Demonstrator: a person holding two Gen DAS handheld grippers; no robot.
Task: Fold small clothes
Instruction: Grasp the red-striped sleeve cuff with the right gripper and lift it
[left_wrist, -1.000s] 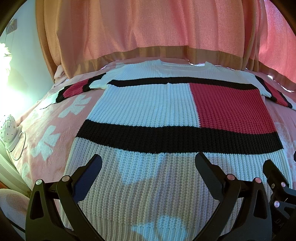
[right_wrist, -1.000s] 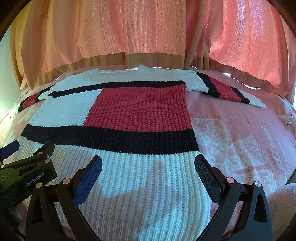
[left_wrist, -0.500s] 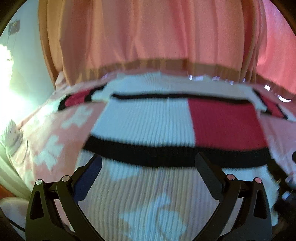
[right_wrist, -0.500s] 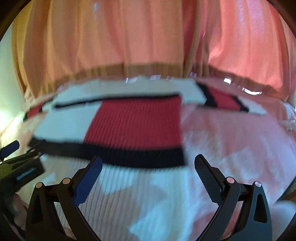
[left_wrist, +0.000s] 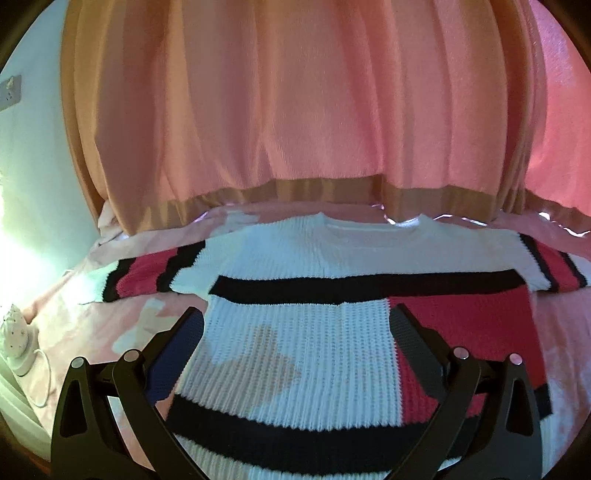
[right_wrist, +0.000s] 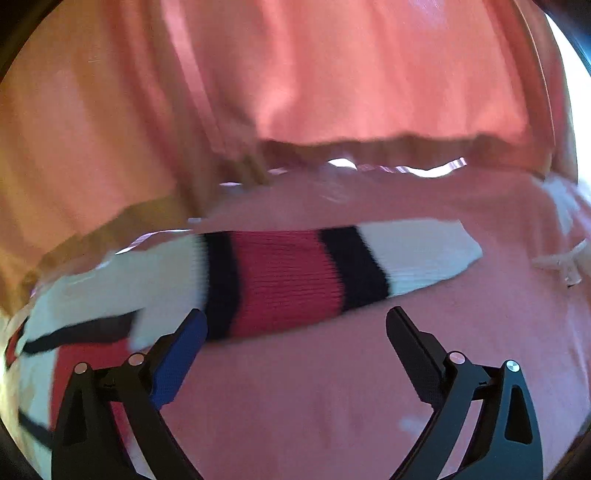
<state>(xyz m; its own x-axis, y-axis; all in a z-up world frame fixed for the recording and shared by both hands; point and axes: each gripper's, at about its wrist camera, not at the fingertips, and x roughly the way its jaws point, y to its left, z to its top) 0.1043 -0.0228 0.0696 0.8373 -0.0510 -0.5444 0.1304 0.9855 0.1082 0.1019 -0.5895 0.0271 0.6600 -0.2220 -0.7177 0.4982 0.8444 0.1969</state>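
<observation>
The left claw (left_wrist: 295, 334) is hovering with its jaws spread wide over the sweater (left_wrist: 306, 347), which is lying flat on the pink bed (left_wrist: 92, 328) before a hanging curtain (left_wrist: 295, 110).

left wrist low over sweater (left_wrist: 303, 354), right wrist facing its sleeve (right_wrist: 332, 273)

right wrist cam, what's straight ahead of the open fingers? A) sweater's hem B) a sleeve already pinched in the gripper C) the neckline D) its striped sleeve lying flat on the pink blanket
D: the striped sleeve lies flat on the pink blanket, beyond the open right gripper, untouched.
</observation>
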